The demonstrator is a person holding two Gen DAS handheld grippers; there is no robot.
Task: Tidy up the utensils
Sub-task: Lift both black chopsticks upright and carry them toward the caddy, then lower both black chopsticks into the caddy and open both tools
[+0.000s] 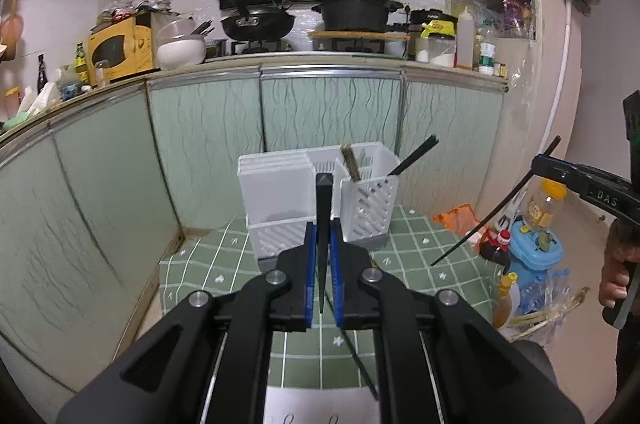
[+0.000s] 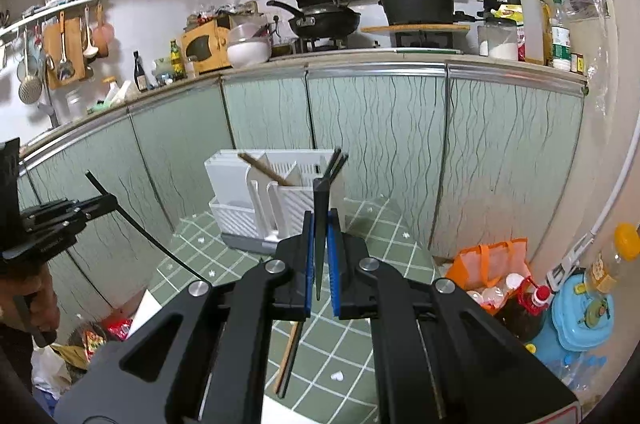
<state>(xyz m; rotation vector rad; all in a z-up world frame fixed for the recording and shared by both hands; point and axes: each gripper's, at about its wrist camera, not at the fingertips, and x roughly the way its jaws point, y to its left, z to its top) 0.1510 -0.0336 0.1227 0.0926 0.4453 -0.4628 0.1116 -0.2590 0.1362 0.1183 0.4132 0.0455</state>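
Note:
A white utensil holder [image 1: 316,200] stands at the far side of a green checked table [image 1: 416,252]; it also shows in the right wrist view [image 2: 272,200]. It holds a brown chopstick [image 1: 351,164] and black chopsticks [image 1: 416,154]. My left gripper [image 1: 323,236] is shut on a black chopstick [image 1: 323,224], just in front of the holder. My right gripper [image 2: 320,232] is shut on another black chopstick [image 2: 320,220]; in the left wrist view it [image 1: 538,166] is at the right, holding its chopstick [image 1: 492,212] slanted above the table. More chopsticks [image 2: 289,360] lie on the table below.
Green cabinet doors [image 1: 328,112] rise behind the table. A black chopstick [image 1: 358,364] lies on the table under my left gripper. Bottles, an orange bag [image 2: 488,264] and a blue container [image 2: 580,316] crowd the floor at the right.

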